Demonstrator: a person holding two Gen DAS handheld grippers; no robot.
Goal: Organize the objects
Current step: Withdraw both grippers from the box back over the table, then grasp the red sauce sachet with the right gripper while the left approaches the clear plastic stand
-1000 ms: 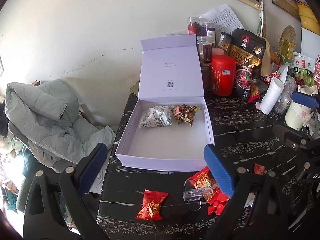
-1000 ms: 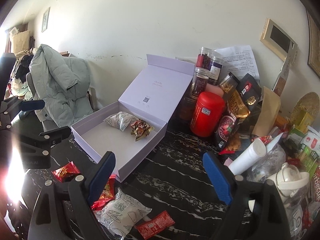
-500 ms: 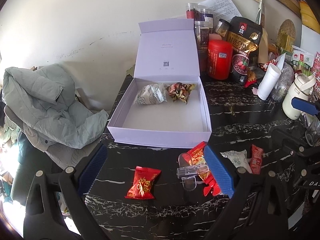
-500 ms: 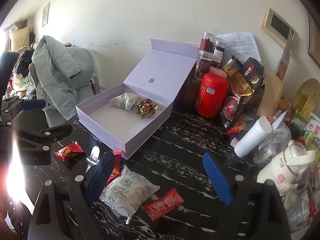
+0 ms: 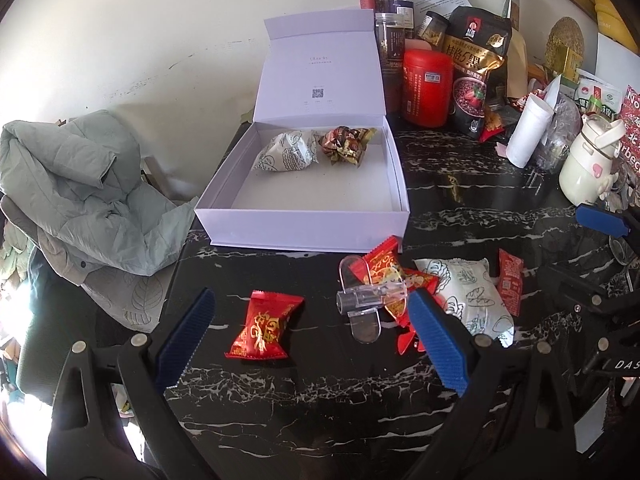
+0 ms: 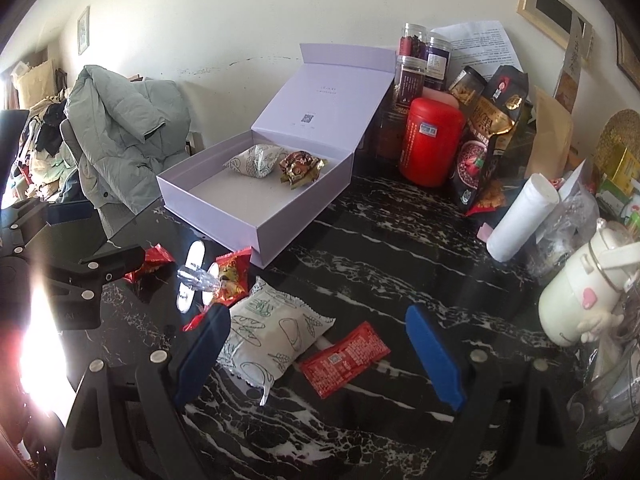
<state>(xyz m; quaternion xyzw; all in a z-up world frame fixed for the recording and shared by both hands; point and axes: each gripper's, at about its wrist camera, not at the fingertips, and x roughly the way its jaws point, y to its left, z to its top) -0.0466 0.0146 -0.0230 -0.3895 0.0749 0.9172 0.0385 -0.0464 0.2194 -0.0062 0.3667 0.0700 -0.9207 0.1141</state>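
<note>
An open lilac box (image 5: 304,228) stands on the black marble table, holding a white patterned packet (image 5: 286,152) and a brown-gold sweet (image 5: 346,144). In front of it lie a red candy packet (image 5: 264,328), a clear plastic piece (image 5: 364,300), more red packets (image 5: 384,264), a second white packet (image 6: 272,336) and a red sachet (image 6: 344,358). My left gripper (image 5: 311,308) hangs open above the red candy packet. My right gripper (image 6: 318,320) is open over the white packet and the sachet. Neither holds anything.
Behind the box stand a red canister (image 5: 426,88), several jars (image 5: 394,36) and a black oat bag (image 5: 476,68). A white roll (image 6: 520,220) and a cream kettle (image 6: 576,300) crowd the right side. A green jacket (image 5: 80,192) drapes a chair off the table's left edge.
Both grippers have sunk toward the table and tilted downward. The loose packets in front of the box now sit closer and larger between the fingers. The jaws stay equally wide.
</note>
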